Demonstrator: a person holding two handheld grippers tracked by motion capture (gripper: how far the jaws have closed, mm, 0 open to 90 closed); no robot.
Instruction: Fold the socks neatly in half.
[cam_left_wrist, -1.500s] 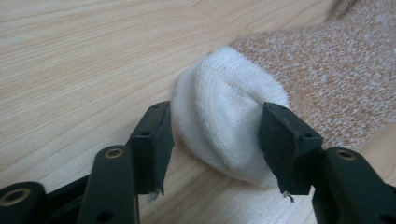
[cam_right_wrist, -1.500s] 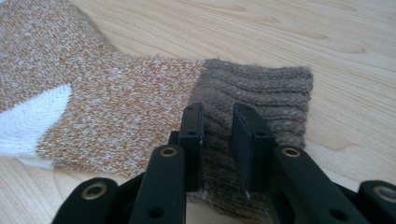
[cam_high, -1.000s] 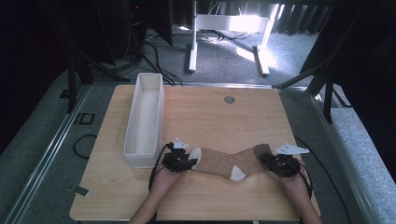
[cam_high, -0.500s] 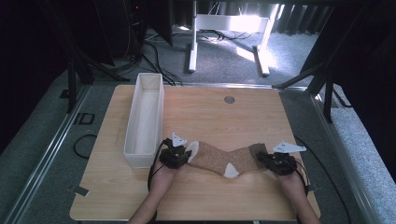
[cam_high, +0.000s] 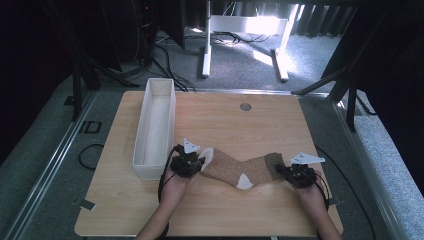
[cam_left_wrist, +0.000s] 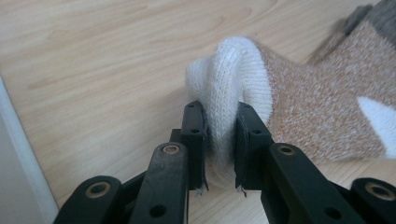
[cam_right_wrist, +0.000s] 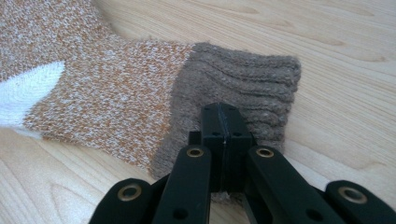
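Brown sock (cam_high: 235, 169) near table's (cam_high: 260, 125) front edge

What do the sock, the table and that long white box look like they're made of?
The sock looks knitted, probably wool or a soft blend: fuzzy speckled brown yarn, white toe, ribbed grey-brown cuff. The table shows pale wood grain with a smooth matt finish, possibly laminate. The white box looks like thin plastic or card; hard to tell.
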